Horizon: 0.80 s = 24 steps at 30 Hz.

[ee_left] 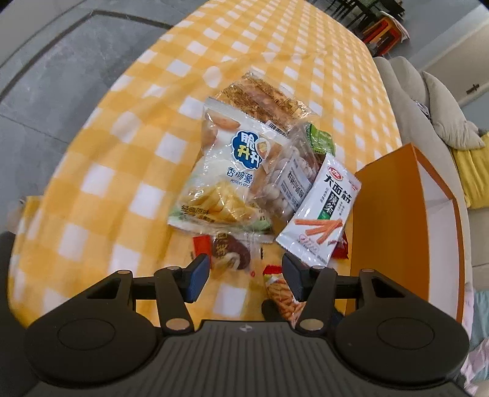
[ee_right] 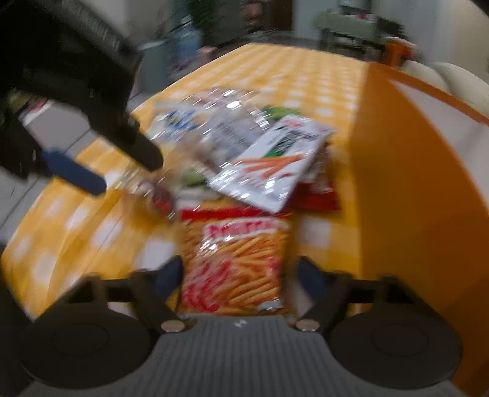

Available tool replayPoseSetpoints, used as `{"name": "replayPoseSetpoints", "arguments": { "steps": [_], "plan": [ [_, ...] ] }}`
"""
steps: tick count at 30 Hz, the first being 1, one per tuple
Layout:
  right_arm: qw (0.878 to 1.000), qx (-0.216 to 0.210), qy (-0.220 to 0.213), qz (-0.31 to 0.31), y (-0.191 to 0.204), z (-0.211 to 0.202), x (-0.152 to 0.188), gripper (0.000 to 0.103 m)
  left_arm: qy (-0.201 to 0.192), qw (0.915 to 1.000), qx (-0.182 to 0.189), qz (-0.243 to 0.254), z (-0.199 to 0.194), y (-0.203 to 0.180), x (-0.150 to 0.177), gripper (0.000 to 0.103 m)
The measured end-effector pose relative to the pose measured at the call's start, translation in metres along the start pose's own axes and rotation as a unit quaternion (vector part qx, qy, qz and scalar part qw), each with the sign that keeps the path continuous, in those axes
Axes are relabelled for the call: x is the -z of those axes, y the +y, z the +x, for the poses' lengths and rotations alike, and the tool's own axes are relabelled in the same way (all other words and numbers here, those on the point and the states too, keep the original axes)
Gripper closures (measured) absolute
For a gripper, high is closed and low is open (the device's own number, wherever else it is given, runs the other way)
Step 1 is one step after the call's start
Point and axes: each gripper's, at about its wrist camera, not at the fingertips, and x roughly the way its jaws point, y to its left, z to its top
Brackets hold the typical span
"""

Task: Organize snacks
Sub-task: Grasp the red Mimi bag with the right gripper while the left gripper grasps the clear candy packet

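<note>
Red-and-orange fries packet [ee_right: 233,268] lies flat between the spread right gripper [ee_right: 238,274]; left gripper [ee_left: 246,276] also spread over the bench [ee_left: 122,146]

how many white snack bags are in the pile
2. The potato stick bag lies left-centre atop the pile; the white bag with orange sticks leans at its right edge, beside the orange box. Others may be hidden beneath.

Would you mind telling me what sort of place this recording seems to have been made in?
Most likely a home living or dining room. The snacks lie on a table under a yellow checked tablecloth, a pale sofa with a cushion stands beside it, and dark dining chairs show in the background.
</note>
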Motion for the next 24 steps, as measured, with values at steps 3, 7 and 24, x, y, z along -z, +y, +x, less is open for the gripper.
{"name": "replayPoseSetpoints", "arguments": {
  "steps": [3, 7, 24],
  "plan": [
    [1.000, 0.004, -0.008, -0.020, 0.006, -0.002, 0.003, 0.044, -0.015, 0.9998, -0.012, -0.003, 0.008, -0.004, -0.005, 0.038],
    [0.999, 0.004, -0.019, -0.031, 0.008, -0.004, 0.007, 0.045, -0.014, 0.9991, -0.039, -0.015, 0.020, -0.006, -0.007, 0.036],
    [0.998, -0.003, -0.021, -0.051, 0.006, -0.008, 0.006, 0.054, -0.012, 0.9969, -0.040, -0.067, 0.028, 0.003, -0.001, 0.056]
  ]
}}
